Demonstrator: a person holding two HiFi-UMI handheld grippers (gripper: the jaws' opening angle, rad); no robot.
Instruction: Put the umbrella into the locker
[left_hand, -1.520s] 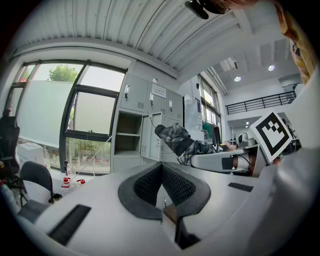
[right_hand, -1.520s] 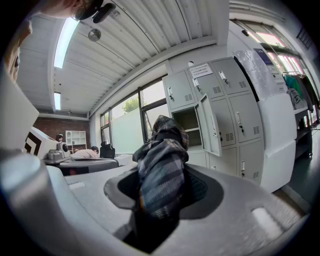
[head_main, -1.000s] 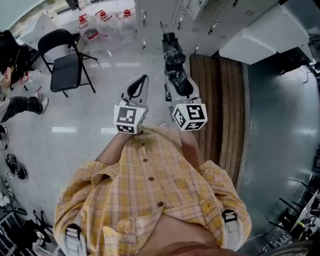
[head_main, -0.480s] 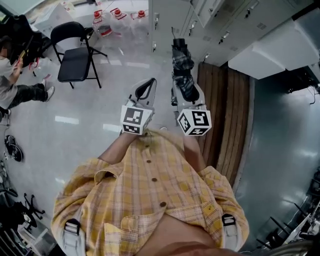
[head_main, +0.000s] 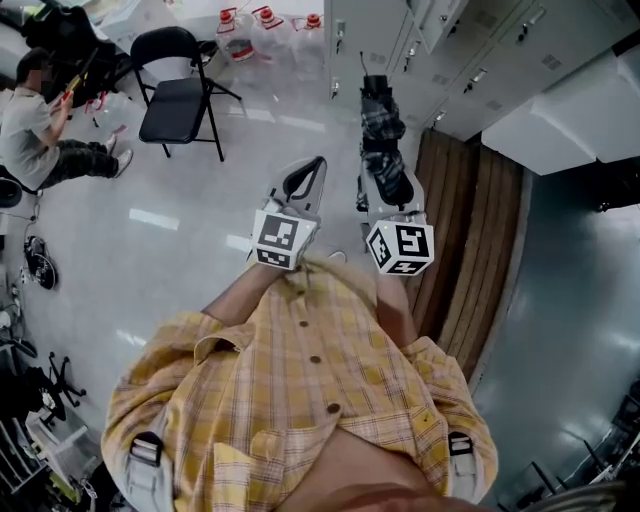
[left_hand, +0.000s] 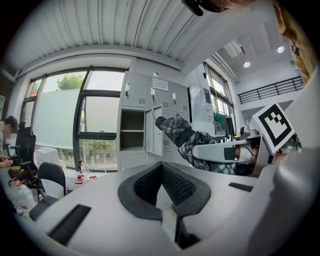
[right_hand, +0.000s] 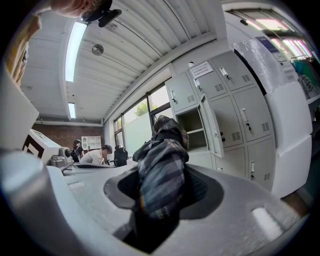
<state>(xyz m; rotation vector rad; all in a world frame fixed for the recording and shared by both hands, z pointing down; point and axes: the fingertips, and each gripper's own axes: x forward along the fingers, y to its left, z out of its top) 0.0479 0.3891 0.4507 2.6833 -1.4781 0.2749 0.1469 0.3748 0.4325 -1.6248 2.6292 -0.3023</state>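
Note:
A folded plaid umbrella sticks out level ahead of me, with my right gripper shut on its near end. In the right gripper view the umbrella fills the space between the black pads of the right gripper. It points toward a grey locker bank with one open compartment and its swung-out door. To the umbrella's left, my left gripper is shut and holds nothing. The left gripper view shows its pads meeting at the tips, the umbrella to the right and the open locker beyond.
A black folding chair stands on the glossy floor to the left, and a seated person is further left. Water jugs line the far wall. A wooden bench and a white cabinet are on the right.
Both grippers have travelled forward toward the lockers, which now sit nearer in the head view. The right gripper has kept its hold on the umbrella, and the left has stayed shut.

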